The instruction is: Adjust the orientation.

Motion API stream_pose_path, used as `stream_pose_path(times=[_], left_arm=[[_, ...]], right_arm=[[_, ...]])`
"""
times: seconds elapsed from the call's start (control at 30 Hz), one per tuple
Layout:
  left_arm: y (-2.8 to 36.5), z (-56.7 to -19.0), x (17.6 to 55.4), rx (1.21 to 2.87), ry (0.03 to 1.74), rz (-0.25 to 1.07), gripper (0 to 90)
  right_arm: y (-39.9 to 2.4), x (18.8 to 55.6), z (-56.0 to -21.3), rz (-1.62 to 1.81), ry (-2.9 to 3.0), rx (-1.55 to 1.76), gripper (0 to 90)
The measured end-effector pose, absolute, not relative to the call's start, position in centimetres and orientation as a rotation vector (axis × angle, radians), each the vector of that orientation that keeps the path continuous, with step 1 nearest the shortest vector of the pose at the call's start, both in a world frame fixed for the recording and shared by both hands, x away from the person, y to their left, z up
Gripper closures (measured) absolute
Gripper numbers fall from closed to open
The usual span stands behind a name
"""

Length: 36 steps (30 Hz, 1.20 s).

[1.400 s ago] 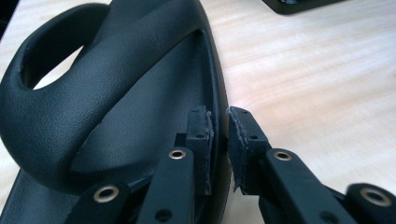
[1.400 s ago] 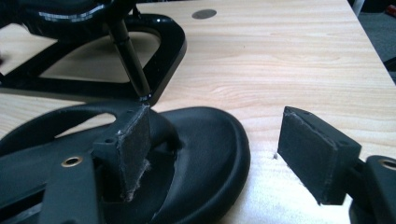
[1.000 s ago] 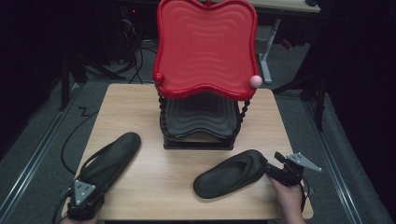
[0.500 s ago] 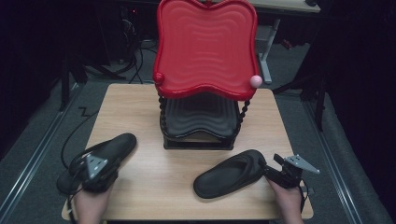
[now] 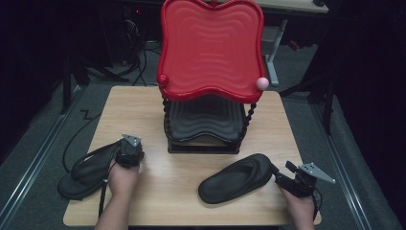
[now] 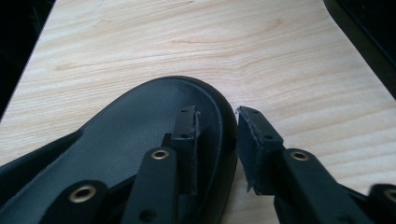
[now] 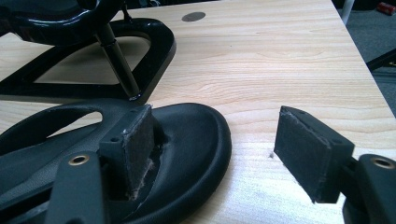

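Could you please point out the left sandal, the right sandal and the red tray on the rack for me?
left sandal (image 5: 86, 172), high view, on the strap near its middle.
right sandal (image 5: 237, 178), high view, on the middle of its footbed.
red tray (image 5: 210, 48), high view, on the middle of its rippled surface.

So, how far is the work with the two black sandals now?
Nothing is on the red-topped two-tier rack yet. In hand: the left gripper, jaws just closing, straddles the left black sandal's rim; the right gripper stands open around the right sandal's edge. Gripping and any moving remain.
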<state>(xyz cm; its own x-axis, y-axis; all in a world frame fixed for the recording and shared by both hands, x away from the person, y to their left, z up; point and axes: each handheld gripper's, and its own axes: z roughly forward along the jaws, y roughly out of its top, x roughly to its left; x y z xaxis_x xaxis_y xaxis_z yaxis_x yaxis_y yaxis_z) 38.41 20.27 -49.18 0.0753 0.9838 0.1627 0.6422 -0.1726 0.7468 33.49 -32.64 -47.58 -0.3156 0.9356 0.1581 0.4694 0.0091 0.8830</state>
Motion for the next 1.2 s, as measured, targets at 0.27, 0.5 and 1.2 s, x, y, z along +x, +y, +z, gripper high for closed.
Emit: stream_pose_path(times=[0.27,0.5,1.2], left_arm=[[17.5,-49.1,35.8,1.901,1.447,0.862,85.6],[16.4,-49.4,33.0,1.907,1.352,0.813,86.0],[23.5,-47.4,30.3,1.586,1.565,0.833,43.2]], right_arm=[[-32.8,33.1,-47.6,1.263,1.798,1.444,28.7],[-32.8,33.1,-47.6,1.266,1.8,1.443,28.8],[-32.1,33.4,-47.7,1.264,1.819,1.437,29.1]])
